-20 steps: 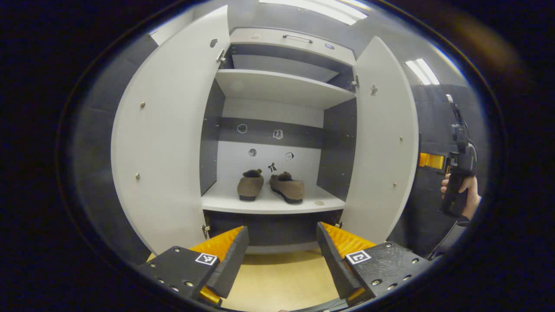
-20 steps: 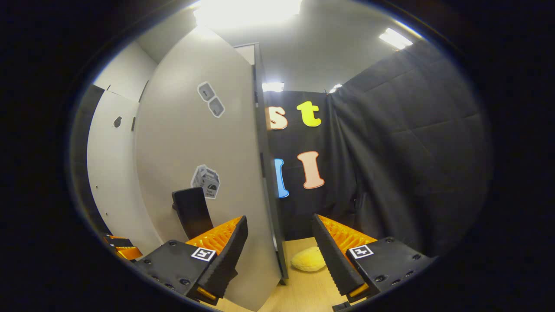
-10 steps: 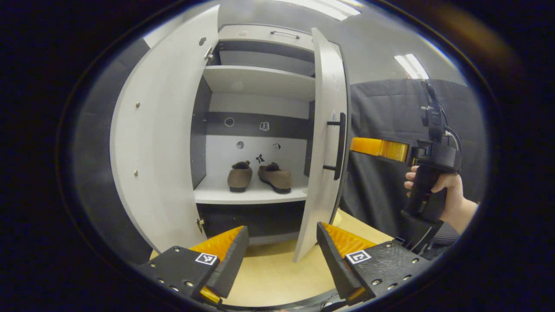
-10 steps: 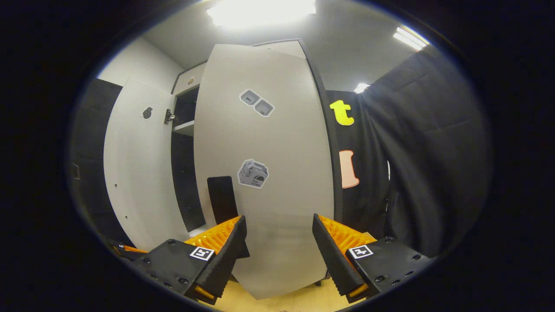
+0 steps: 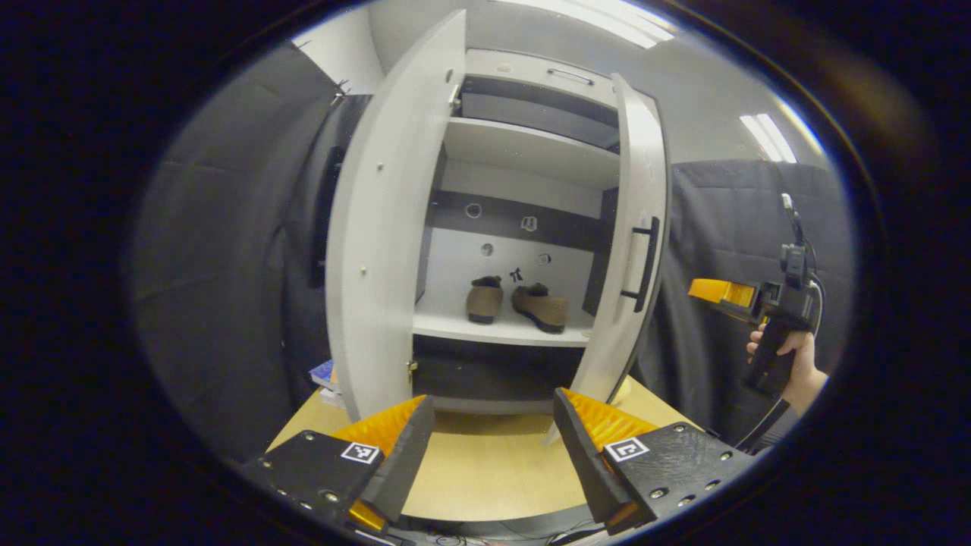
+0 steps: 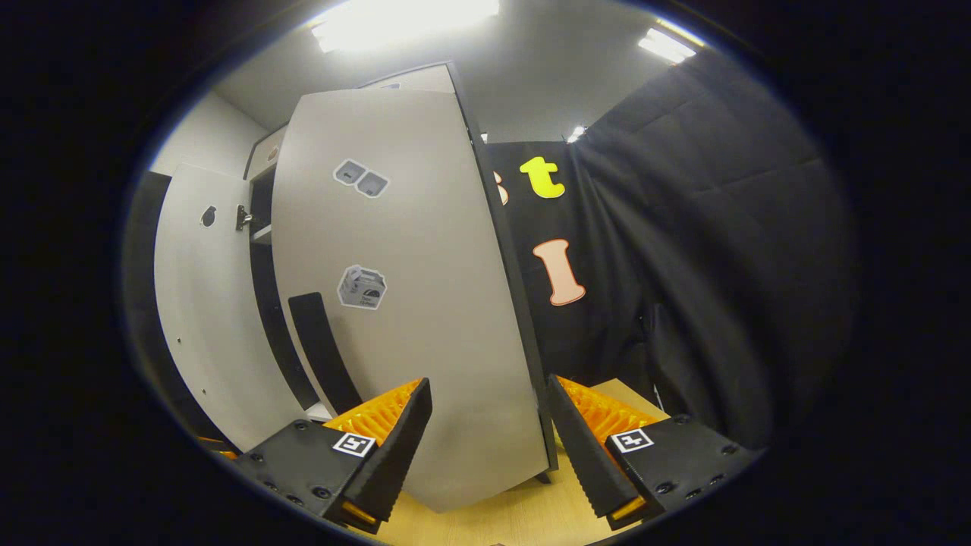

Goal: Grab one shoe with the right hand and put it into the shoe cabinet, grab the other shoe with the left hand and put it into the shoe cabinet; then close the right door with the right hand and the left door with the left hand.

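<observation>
Both shoes (image 5: pixel 517 302) sat side by side on the lower shelf (image 5: pixel 497 330) of the shoe cabinet (image 5: pixel 531 83). My left gripper (image 5: pixel 493 447) was spread wide and empty, well back from the left door (image 5: pixel 379 243). The right gripper (image 6: pixel 489 440) gaped too, close to the half-shut right door (image 6: pixel 425 318).

On my left gripper (image 5: pixel 493 447) I see two wedge-shaped ribbed fingers on black textured blocks, each with silver screws and a square black-and-white marker. At three o'clock, my hand (image 5: pixel 789 356) wraps the right gripper's (image 5: pixel 721 292) black pistol handle, cable trailing, dark sleeve below.
</observation>
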Tool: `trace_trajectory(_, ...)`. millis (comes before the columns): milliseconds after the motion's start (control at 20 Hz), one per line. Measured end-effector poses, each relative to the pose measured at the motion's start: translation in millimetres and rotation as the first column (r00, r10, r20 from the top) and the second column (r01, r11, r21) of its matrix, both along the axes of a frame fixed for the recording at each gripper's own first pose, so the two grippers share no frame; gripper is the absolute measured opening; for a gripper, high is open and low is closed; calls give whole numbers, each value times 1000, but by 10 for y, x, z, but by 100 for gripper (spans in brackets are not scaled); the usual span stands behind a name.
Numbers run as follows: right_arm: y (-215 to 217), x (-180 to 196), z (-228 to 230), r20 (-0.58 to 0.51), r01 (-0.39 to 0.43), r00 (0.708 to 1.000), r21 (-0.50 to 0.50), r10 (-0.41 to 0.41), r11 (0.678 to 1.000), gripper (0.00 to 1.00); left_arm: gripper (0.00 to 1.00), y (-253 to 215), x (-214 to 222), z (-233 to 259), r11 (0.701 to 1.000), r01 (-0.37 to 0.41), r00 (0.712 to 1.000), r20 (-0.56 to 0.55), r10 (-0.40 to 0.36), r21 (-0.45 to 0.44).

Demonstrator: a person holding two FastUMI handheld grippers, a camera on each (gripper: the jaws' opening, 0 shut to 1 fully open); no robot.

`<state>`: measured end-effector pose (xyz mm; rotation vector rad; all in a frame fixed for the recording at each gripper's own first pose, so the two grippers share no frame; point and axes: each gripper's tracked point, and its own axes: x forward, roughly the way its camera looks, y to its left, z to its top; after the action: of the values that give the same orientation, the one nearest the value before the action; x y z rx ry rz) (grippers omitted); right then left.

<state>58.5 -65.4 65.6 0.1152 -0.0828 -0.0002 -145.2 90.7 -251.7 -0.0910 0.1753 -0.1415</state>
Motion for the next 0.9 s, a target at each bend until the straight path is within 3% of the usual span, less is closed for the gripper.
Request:
trace_trajectory(150, -31, 38, -50, 0, 22, 1000, -38, -22, 999, 96, 91, 389, -182, -35, 996, -84, 996, 2, 84, 17)
trace_trajectory(200, -36, 60, -79, -4, 28, 1000, -46, -28, 999, 89, 91, 538, -231, -9, 993, -117, 993, 8, 117, 27)
trace_trajectory(250, -37, 87, -109, -10, 26, 1000, -48, -27, 998, 97, 91, 702, -251, 28, 988, -146, 989, 17, 146, 38)
trace_trajectory(400, 2, 142, -261, -32, 6, 999, -60, -8, 998, 97, 91, 1138, -218, 105, 970, -240, 970, 24, 240, 20)
trace_trajectory(450, 37, 101, -356, -42, 7, 999, -70, -10, 997, 90, 91, 1270, -213, 145, 965, -262, 965, 29, 261, 9)
trace_trajectory(500, 62, 55, -439, -52, 8, 999, -77, -12, 997, 97, 91, 1411, -195, 215, 959, -285, 958, 43, 284, 14)
trace_trajectory(550, 61, 17, -510, -63, 7, 998, -80, -12, 997, 97, 91, 1572, -165, 285, 952, -306, 950, 63, 304, 26)
trace_trajectory(600, 82, -7, -578, -75, 7, 997, -80, -13, 997, 97, 98, 1695, -102, 397, 948, -316, 946, 85, 312, 35)
trace_trajectory(650, 92, -32, -645, -88, 7, 996, -78, -14, 997, 97, 91, 1795, -28, 501, 946, -322, 943, 108, 316, 40)
trace_trajectory(800, 85, -133, -810, -115, 24, 993, -79, -33, 997, 97, 91, 2040, 310, 785, 937, -340, 930, 174, 323, 81)
trace_trajectory(850, 66, -174, -842, -119, 33, 992, -80, -43, 996, 97, 84, 2108, 408, 869, 932, -347, 926, 192, 324, 104)
trace_trajectory(900, 58, -217, -866, -124, 41, 991, -79, -50, 996, 97, 91, 2189, 497, 939, 922, -364, 920, 207, 333, 132)
